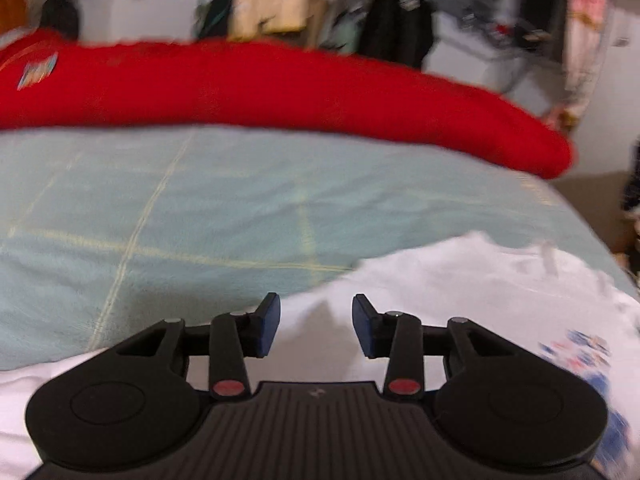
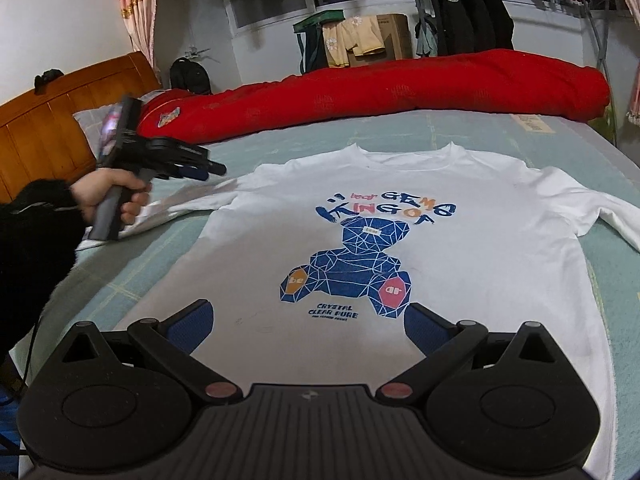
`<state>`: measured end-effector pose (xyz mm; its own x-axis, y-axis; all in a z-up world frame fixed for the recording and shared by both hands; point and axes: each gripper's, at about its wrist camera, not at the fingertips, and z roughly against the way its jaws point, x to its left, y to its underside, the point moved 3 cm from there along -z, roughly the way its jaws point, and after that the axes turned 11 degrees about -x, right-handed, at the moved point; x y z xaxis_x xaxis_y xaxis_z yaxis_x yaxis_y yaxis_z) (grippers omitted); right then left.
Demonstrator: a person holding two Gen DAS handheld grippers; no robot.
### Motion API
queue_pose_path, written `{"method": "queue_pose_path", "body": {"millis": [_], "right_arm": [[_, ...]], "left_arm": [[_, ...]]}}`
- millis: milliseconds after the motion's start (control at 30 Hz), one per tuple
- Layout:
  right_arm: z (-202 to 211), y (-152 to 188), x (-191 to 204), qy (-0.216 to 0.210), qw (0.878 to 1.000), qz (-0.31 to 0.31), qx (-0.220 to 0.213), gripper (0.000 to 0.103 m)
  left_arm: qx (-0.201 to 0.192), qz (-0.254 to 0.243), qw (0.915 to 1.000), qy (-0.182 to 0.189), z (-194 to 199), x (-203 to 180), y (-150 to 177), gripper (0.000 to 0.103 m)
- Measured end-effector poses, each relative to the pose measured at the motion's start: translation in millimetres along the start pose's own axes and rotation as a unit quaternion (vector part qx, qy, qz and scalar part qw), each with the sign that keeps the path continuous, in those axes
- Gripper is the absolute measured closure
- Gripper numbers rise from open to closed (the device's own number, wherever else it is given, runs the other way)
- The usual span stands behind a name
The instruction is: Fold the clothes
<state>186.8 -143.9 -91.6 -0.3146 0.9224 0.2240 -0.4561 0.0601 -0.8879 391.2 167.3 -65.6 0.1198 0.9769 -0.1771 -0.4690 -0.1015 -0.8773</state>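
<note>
No fold made yet: T-shirt (image 2: 400, 248) spread flat, print up, on bed (image 2: 168, 252); left gripper (image 1: 316, 320) at nine o'clock over sleeve (image 2: 192, 204), right gripper (image 2: 306, 322) at six o'clock, fingers released, gripping nothing.

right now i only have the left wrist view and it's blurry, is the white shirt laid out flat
Observer: Yes, the white t-shirt lies spread flat, print side up, on the bed.
Operator: where's my left hand-held gripper relative to it
Observer: The left hand-held gripper is over the sleeve at the picture's left edge, jaws parted, nothing between them.
Operator: and the right one
Observer: The right hand-held gripper hangs open over the lower part of the shirt.
</note>
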Motion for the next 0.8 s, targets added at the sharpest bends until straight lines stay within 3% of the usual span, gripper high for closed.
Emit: {"method": "queue_pose_path", "body": {"millis": [200, 333, 467, 700, 800], "right_arm": [[2.0, 2.1, 6.2, -0.010, 1.000, -0.002, -0.002, 0.000], [6.7, 2.1, 10.9, -0.015, 1.000, 0.002, -0.005, 0.000], [12.0, 1.3, 11.9, -0.012, 1.000, 0.009, -0.009, 0.000], [10.9, 4.5, 5.4, -0.004, 1.000, -0.004, -0.005, 0.000], [9.5, 5.8, 5.2, -0.003, 1.000, -0.004, -0.004, 0.000]], "left_arm": [[0.040, 0.034, 0.9929, 0.107, 54.8, -31.8, 30.1, 0.048], [0.057, 0.044, 0.9908, 0.115, 56.0, -39.7, 54.3, 0.049], [0.085, 0.103, 0.9846, 0.113, 44.5, -32.6, 66.5, 0.048], [0.015, 0.143, 0.9877, 0.062, 31.1, -0.9, 68.0, 0.045], [-0.020, 0.161, 0.9848, 0.061, 33.2, 2.7, 66.8, 0.046]]}}
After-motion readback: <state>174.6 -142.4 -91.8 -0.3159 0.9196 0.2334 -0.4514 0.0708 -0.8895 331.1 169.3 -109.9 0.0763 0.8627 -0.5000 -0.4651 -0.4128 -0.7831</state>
